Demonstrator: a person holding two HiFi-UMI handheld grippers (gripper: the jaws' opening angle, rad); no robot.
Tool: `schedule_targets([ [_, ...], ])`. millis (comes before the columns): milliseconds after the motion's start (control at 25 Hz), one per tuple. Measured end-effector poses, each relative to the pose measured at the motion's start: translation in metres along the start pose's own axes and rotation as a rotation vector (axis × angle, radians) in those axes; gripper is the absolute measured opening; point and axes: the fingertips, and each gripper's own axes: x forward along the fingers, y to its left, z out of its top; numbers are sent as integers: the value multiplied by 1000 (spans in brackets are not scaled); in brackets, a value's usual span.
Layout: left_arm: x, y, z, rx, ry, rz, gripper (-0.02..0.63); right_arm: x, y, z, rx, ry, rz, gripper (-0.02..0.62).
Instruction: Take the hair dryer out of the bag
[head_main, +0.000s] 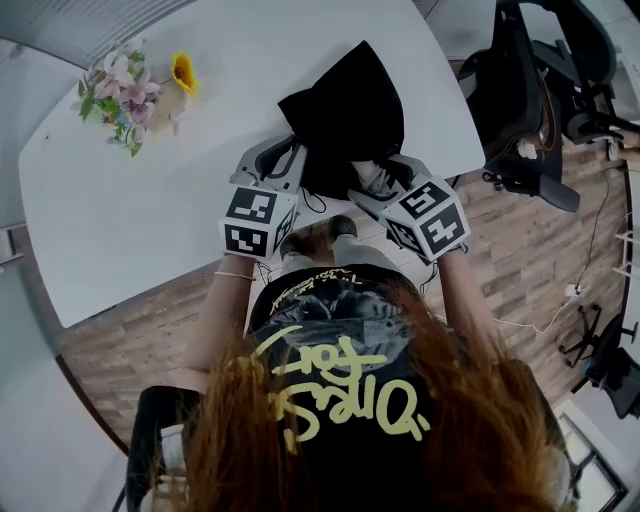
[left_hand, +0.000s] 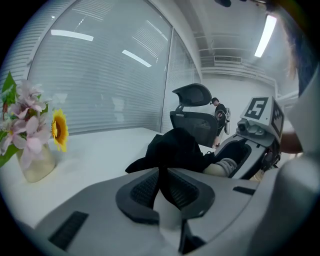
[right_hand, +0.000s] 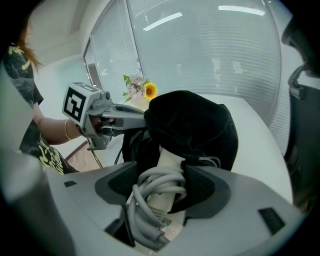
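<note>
Left gripper (left_hand: 161, 182) jaws pinch the bag (left_hand: 175, 147); right gripper (right_hand: 165, 192) jaws clamp the hair dryer (right_hand: 169, 167); flowers (head_main: 125, 90) well apart.

One bag (head_main: 345, 115), one hair dryer (right_hand: 169, 160)

Yellow shirt lettering (head_main: 335, 385), illegible

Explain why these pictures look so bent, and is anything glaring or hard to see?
Head view: wide lens bows the table edge; the black bag shows no detail. Left gripper view: fisheye, dark corners, ceiling light glares. Right gripper view: same bending, lamps mirrored in the glass wall; hair dryer fairly sharp.
</note>
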Motion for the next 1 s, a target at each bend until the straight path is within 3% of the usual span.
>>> schedule_targets([
  [200, -10, -7, 8, 126, -20, -36, 131, 1, -1, -1, 9, 55, -32, 287],
  [320, -14, -15, 13, 216, -19, -81, 216, -6, -3, 8, 53, 15, -56, 287],
  [400, -13, -20, 14, 268, -13, -106, 229, -9, -4, 19, 85, -17, -51, 287],
  [480, -10, -23, 14, 303, 2, -127, 208, -6, -7, 26, 88, -12, -55, 287],
  [640, -3, -29, 15, 317, 35, -167, 41, 7, -13, 31, 78, 20, -93, 287],
  [840, 2, -24, 22, 230, 5, -187, 26, 22, -17, 21, 56, 120, -185, 287],
  [1000, 3, -24, 25, 210, -11, -201, 25, 33, -21, 22, 87, 154, -197, 287],
])
